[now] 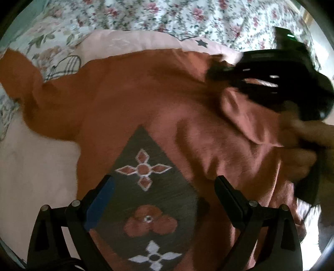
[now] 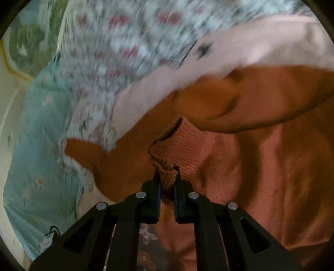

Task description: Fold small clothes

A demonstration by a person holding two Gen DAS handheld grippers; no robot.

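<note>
A small rust-orange sweater lies spread on a pink blanket. It has a grey diamond panel with flower motifs on its front. My left gripper is open and hovers just above that panel, holding nothing. My right gripper is shut on the sweater's ribbed sleeve cuff and holds the sleeve over the sweater's body. In the left wrist view the right gripper shows blurred at the upper right, with the sleeve hanging from it.
A floral bedsheet lies beyond the pink blanket. In the right wrist view a light-blue cloth lies at the left beside the floral sheet. The person's hand holds the right gripper at the right edge.
</note>
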